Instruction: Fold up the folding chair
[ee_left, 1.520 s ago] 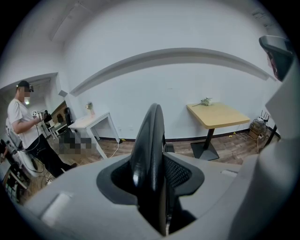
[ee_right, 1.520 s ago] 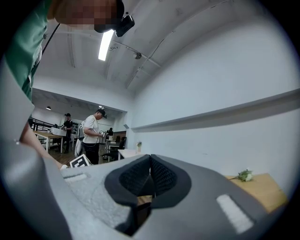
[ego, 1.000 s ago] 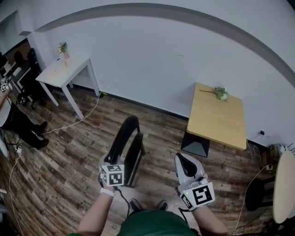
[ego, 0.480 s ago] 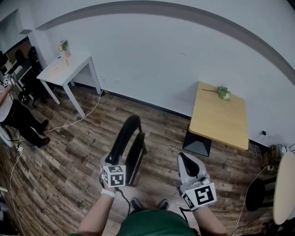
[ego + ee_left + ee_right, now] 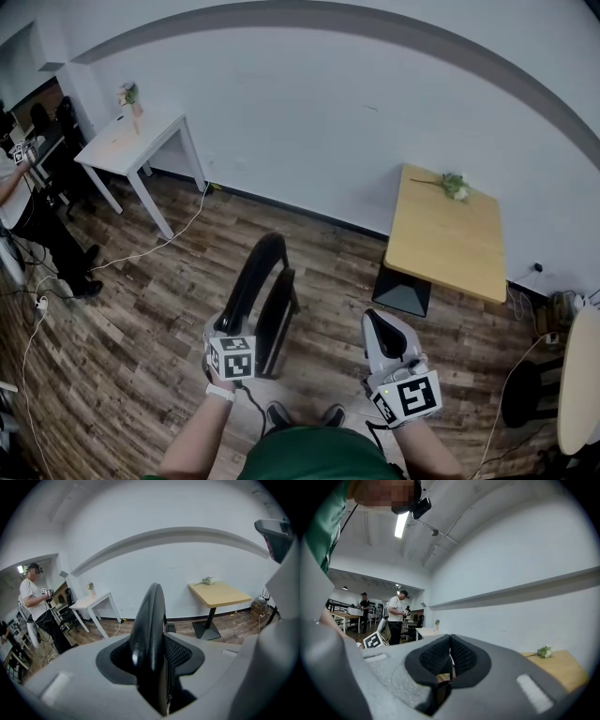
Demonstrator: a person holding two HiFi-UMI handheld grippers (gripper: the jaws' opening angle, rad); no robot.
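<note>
Folding chair (image 5: 258, 281): black, standing on the wood floor (image 5: 141, 319), well to the left of the wooden table (image 5: 445, 239). Pinched at the curved top edge by the left gripper (image 5: 223, 336), far left of the table. Jaws about halfway apart, pressing on the black rim from both sides. Tilted downward to meet that edge. Held this way most likely to keep the chair from tipping over once flat.

Looks thin and flat from above, with seat part and round-topped back close side by side. Seems folded, or very nearly so; hard to say for sure. Smooth and a bit shiny along the rim, seen edge-on in the left gripper view.

Next, the right gripper (image 5: 378, 323), just left of the table's dark foot and apart from the chair. Jaws squeezed together with nothing between them. Kept level and off to the side, probably because not needed for the holding right now.
</note>
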